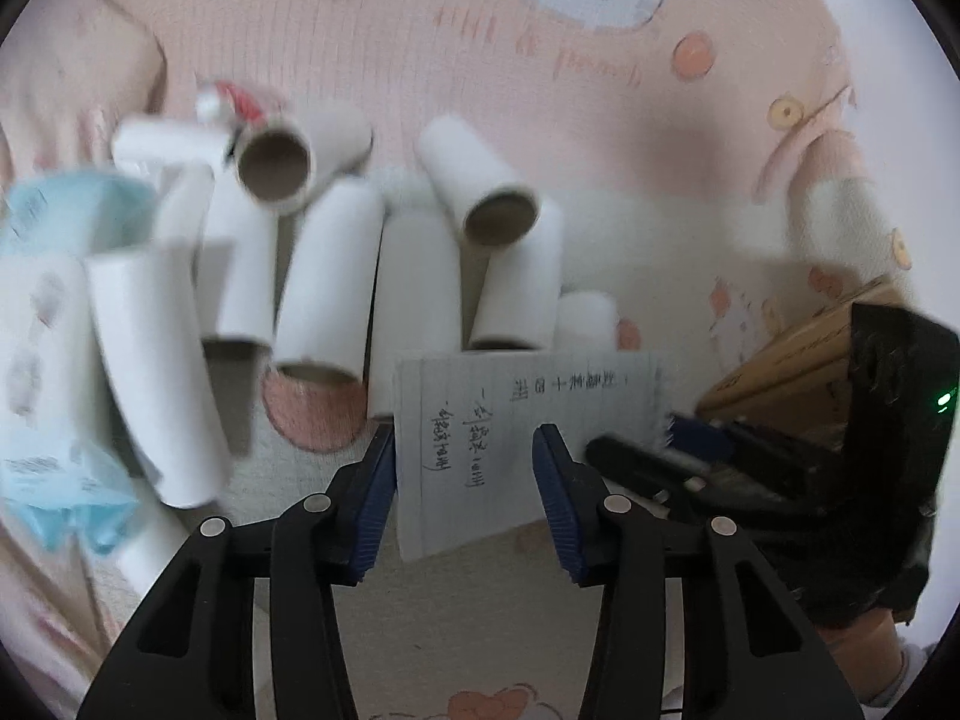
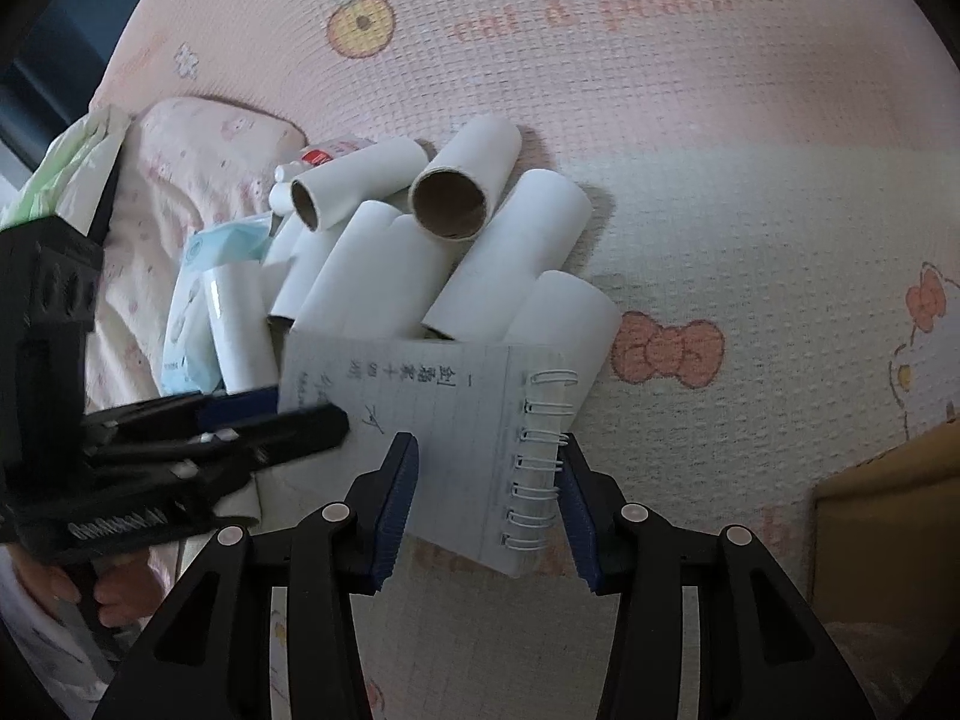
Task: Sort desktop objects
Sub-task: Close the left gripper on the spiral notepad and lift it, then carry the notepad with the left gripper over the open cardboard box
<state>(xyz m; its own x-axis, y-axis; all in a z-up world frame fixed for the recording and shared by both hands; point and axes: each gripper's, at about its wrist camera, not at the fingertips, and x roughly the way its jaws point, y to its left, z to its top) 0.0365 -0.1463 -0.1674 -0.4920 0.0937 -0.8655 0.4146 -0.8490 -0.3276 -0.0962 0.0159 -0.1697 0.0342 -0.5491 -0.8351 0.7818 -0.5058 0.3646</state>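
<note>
- The left hand-held gripper (image 1: 465,468) has its jaws spread wide, one on each side of a small white lined spiral-bound notepad with handwriting (image 1: 522,438). Its blue pads (image 1: 378,504) are apart from the paper on the right side and just beside the paper's edge on the left; they grip nothing.
- The right hand-held gripper (image 2: 489,504) is likewise wide open around the same notepad (image 2: 432,420). Its right pad sits just beside the wire spiral binding (image 2: 537,462), and whether it touches is unclear.
- The notepad lies flat on a pink quilted bedspread printed with cartoon cats and peaches (image 2: 690,150), its far edge against a heap of white cardboard tubes (image 2: 420,240).
- The tubes (image 1: 336,264) lie piled over one another, several showing brown open ends.
- Left of the pile lies a light blue plastic packet (image 2: 198,294), and behind the pile a small red-and-white object (image 2: 327,153) is partly hidden.
- A tan cardboard box (image 2: 888,516) sits at the right edge, near the right hand-held gripper.
</note>
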